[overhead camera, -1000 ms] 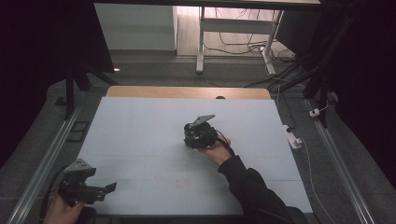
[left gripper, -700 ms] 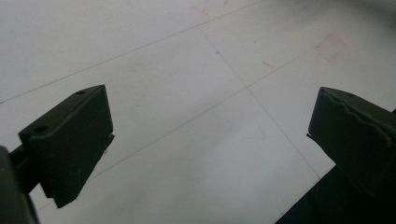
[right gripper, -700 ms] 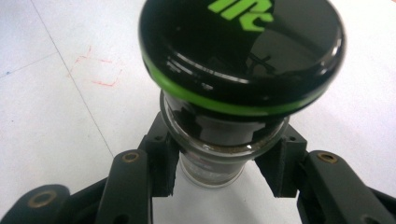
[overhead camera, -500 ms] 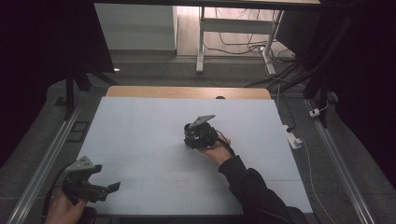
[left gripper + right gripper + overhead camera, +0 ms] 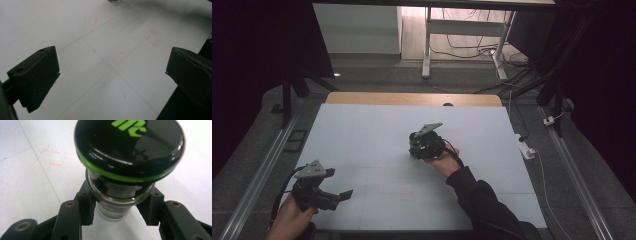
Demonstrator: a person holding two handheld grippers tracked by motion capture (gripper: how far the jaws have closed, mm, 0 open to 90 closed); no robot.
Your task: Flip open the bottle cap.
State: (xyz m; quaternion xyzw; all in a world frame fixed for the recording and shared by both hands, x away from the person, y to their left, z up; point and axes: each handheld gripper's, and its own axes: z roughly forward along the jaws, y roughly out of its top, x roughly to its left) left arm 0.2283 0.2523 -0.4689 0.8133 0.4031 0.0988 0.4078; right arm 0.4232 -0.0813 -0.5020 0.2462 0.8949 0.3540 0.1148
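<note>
A black-lidded jar (image 5: 120, 170) is clamped in the right hand-held gripper (image 5: 116, 211) mid-surface (image 5: 362, 135); the left hand-held gripper (image 5: 112, 72), jaws apart, is held empty near the front-left corner. No goal can be judged.

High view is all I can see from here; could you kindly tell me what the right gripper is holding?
Observer: The right gripper is shut on the glass neck of a small jar, just under its lid.
Operator: Thank you. What does the lid look like?
Observer: The lid is glossy black with a green ring and green lettering.
Operator: And is the left gripper carrying anything?
Observer: No, the left gripper is open, with bare white table between its jaws.
</note>
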